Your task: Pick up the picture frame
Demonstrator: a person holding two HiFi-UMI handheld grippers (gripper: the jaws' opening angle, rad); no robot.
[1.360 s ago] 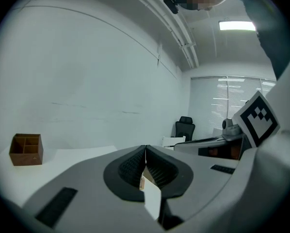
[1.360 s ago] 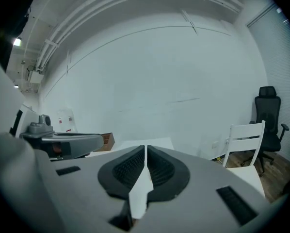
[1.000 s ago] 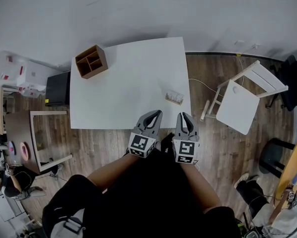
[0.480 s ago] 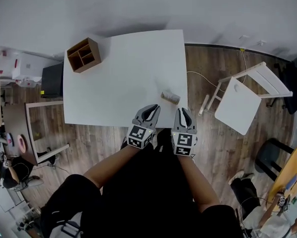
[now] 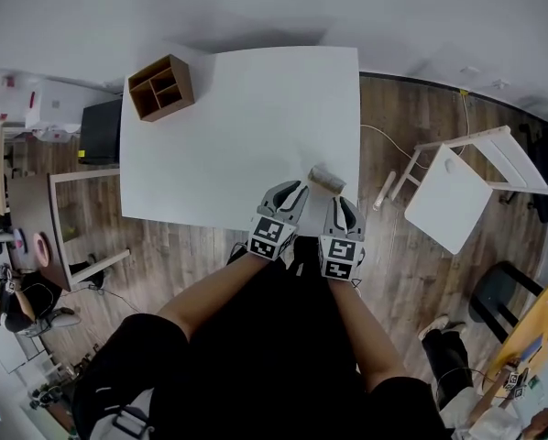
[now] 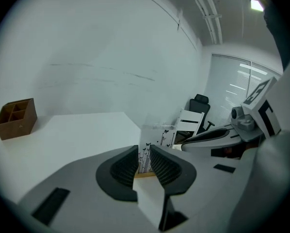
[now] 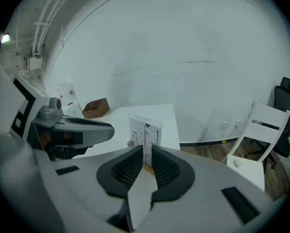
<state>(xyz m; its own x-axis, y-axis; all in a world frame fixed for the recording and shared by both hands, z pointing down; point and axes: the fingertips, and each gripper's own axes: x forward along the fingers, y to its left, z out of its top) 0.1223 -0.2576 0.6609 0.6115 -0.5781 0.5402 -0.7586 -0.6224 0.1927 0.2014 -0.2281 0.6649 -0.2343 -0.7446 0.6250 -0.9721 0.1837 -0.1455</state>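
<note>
The picture frame (image 5: pixel 326 179) stands upright near the worktop's (image 5: pixel 228 126) front right corner. The left gripper (image 5: pixel 290 191) and right gripper (image 5: pixel 342 211) hold nothing, jaws narrowly apart. We judge the frame light, stiff and slick, so we'd pinch its thin panel across both faces.

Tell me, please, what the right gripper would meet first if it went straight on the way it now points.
Most likely the picture frame: it stands on the white table just ahead of the right gripper, showing through the gap between its fingers. How far off is hard to judge.
</note>
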